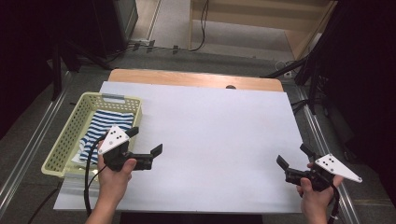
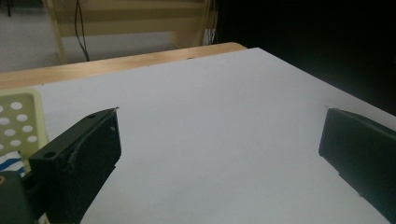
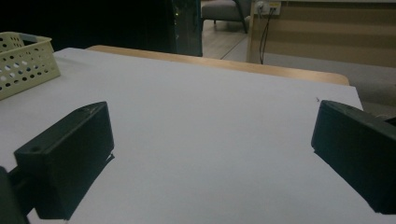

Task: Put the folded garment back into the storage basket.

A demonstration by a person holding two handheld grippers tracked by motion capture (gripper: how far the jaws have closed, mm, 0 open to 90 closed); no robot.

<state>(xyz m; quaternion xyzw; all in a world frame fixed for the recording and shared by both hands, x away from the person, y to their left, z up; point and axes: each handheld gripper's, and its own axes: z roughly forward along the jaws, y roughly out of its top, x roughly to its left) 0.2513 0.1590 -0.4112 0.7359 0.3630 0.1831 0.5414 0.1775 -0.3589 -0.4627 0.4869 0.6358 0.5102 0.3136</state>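
Note:
A pale yellow perforated basket point(image 1: 65, 140) stands at the table's left edge with a blue-and-white striped cloth point(image 1: 103, 127) lying inside it. My left gripper point(image 1: 145, 141) hovers open just right of the basket, jaws wide apart with nothing between them; its own view shows it point(image 2: 219, 154) over bare white surface, the basket's corner point(image 2: 21, 119) at the left. My right gripper point(image 1: 295, 155) is open near the table's front right corner, empty too, and its view shows it point(image 3: 212, 154) over the sheet with the basket point(image 3: 25, 63) far off at the left.
A white sheet point(image 1: 210, 140) covers the wooden table point(image 1: 196, 78), whose bare wood shows along the far edge. Black stands and cables line the floor on both sides. A wooden shelf unit point(image 1: 261, 23) stands beyond the table.

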